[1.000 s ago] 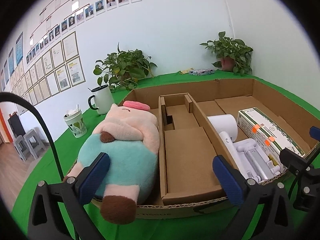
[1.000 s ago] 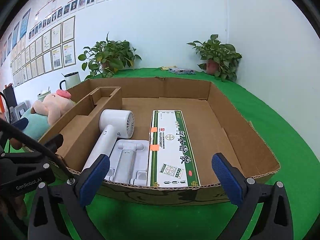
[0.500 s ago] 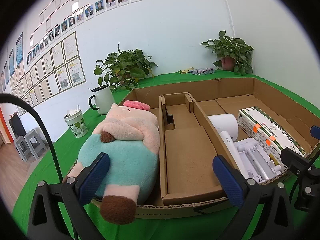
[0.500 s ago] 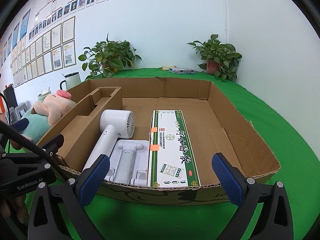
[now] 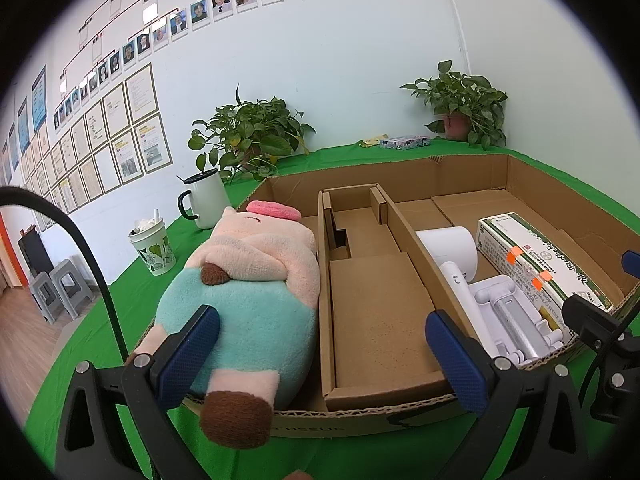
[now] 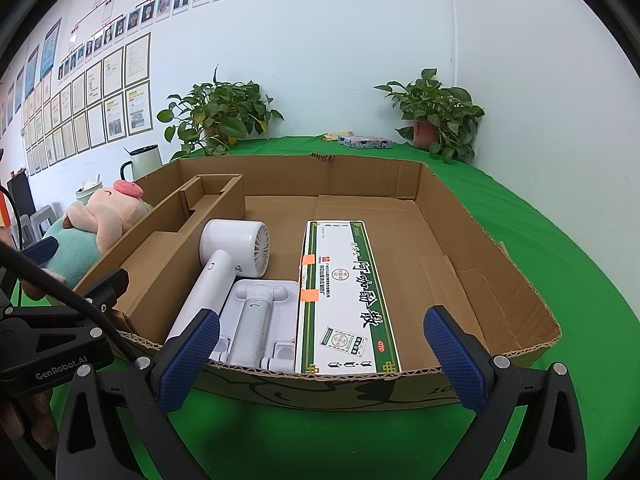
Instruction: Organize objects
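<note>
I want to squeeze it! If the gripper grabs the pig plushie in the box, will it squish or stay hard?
The pig plushie looks soft and stuffed, so it would probably squish between the fingers. It likely sags at both ends if lifted by the middle. Its fuzzy fabric should not slip much.

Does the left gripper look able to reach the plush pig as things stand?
Probably yes: the left gripper is open, the plush pig lies uncovered just ahead, nothing between them.

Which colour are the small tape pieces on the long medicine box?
Orange tape pieces on the medicine box; clearest in the right wrist view.
</note>
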The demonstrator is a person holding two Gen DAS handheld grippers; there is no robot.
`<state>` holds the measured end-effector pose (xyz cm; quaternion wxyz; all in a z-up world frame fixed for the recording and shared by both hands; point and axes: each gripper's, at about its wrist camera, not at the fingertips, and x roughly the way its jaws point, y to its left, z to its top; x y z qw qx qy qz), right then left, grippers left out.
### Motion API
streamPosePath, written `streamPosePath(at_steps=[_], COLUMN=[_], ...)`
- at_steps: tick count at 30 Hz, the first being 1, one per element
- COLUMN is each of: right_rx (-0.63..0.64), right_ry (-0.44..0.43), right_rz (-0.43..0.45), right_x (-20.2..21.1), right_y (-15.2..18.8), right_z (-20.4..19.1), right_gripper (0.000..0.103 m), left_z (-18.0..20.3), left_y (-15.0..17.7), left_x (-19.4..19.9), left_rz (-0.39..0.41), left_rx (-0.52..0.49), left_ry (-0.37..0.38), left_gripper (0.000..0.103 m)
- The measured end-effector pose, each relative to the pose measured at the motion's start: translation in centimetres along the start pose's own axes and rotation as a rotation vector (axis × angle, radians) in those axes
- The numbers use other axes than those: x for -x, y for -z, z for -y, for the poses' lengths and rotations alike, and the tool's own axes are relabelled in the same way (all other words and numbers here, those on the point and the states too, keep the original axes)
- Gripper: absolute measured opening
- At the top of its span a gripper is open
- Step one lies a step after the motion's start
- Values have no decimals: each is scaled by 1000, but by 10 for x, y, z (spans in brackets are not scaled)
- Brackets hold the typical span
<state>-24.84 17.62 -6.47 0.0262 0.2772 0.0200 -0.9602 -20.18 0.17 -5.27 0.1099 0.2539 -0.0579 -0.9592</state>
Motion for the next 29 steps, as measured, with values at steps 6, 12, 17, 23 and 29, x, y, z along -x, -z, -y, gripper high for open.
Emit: streamPosePath(at_steps=[6, 12, 17, 23, 29], right_rx=[0, 0, 0, 0, 0], right_ry=[0, 1, 1, 1, 2], right_rz=[0, 0, 0, 0, 0], right_x=[0, -1, 0, 0, 0], right_y=[0, 0, 0, 0, 0], right_z=[0, -1, 0, -1, -1], right_gripper=[103, 103, 103, 103, 103], left_z=[0, 0, 0, 0, -1], left_y=[0, 0, 0, 0, 1], left_x=[0, 0, 1, 1, 3], left_rz=[0, 0, 0, 0, 0], left_rx=[0, 0, 0, 1, -3], left_ry=[1, 1, 1, 3, -6], left_gripper=[102, 102, 102, 102, 102])
